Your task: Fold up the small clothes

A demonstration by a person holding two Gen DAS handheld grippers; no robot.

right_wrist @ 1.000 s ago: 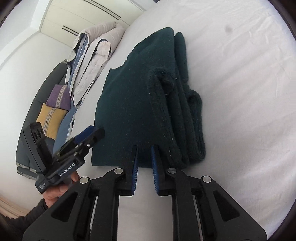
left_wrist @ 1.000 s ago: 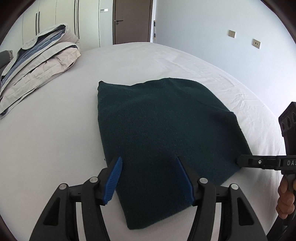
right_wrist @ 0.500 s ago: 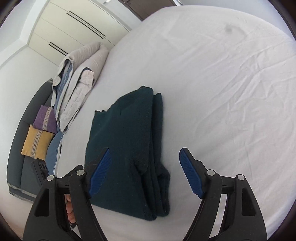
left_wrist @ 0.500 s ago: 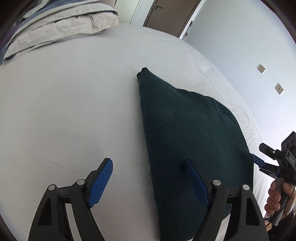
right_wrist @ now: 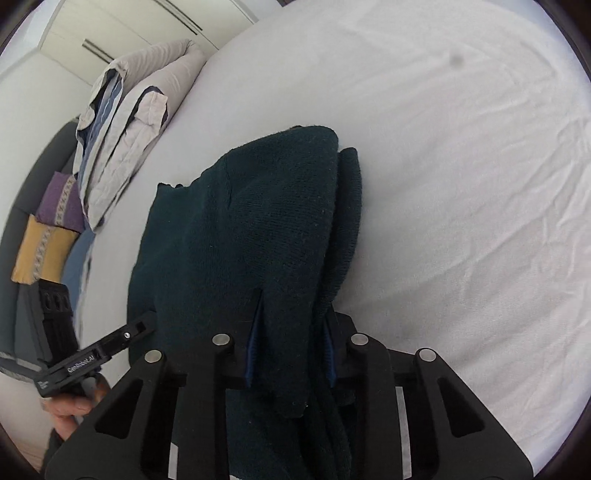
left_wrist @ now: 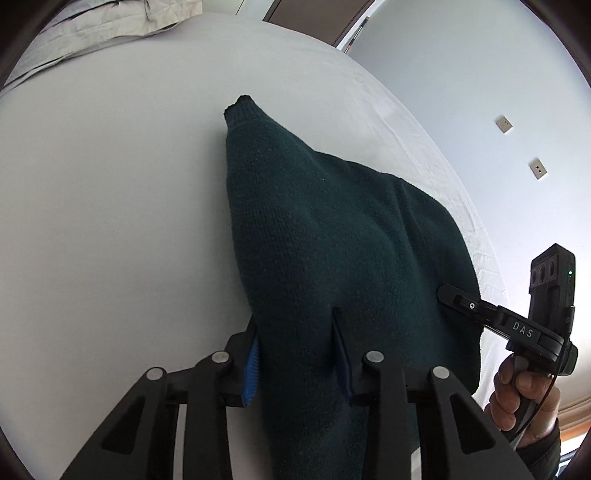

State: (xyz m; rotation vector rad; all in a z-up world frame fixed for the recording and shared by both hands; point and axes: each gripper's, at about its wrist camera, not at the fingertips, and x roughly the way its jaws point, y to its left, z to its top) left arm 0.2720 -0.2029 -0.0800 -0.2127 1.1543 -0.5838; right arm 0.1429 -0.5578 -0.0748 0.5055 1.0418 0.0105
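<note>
A dark green knitted sweater [left_wrist: 332, 236], folded in layers, lies on the white bed sheet [left_wrist: 110, 221]. My left gripper [left_wrist: 295, 354] is shut on the sweater's near left edge, with cloth bunched between its blue pads. My right gripper [right_wrist: 291, 354] is shut on the near right edge of the sweater [right_wrist: 266, 221], where the thick folded layers stack up. The near edge is raised off the sheet. Each gripper shows in the other's view: the right one [left_wrist: 458, 299] at the sweater's right side, the left one [right_wrist: 144, 325] at its left side.
A folded grey and blue duvet [right_wrist: 122, 122] lies at the far left of the bed. A dark sofa with a purple cushion [right_wrist: 59, 203] and a yellow cushion [right_wrist: 40, 251] stands beside the bed. A door [left_wrist: 314, 18] and a wall with two sockets [left_wrist: 502, 123] are behind.
Both grippers were open half a second ago, set over the near edge. They have now closed on the sweater's near corners and the edge has lifted.
</note>
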